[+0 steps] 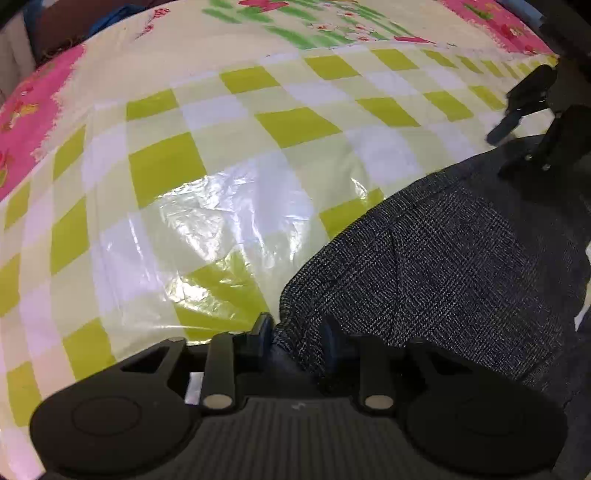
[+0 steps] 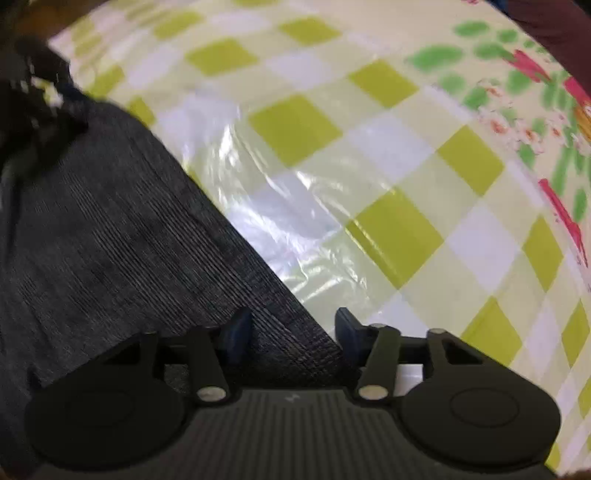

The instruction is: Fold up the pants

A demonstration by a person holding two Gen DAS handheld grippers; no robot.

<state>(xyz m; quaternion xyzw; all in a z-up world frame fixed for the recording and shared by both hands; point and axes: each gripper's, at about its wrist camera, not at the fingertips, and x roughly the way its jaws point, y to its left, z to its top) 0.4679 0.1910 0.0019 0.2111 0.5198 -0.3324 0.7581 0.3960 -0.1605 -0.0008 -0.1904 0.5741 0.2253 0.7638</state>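
Note:
The pants (image 1: 450, 251) are dark grey with a fine check and lie on a glossy green-and-white checked tablecloth (image 1: 229, 155). In the left wrist view my left gripper (image 1: 297, 334) is open, its fingers straddling the left corner of the fabric edge. The right gripper (image 1: 524, 125) shows at the far right, over the far end of the same edge. In the right wrist view my right gripper (image 2: 291, 332) is open, its fingers either side of the pants' (image 2: 110, 229) right corner. The left gripper (image 2: 40, 92) is a dark blur at upper left.
The tablecloth (image 2: 369, 155) carries a clear plastic cover with bright glare. Its border has pink and green flower print (image 1: 325, 26) along the far side and a pink band (image 1: 26, 122) at left. A dark object (image 1: 74, 22) lies beyond the far left edge.

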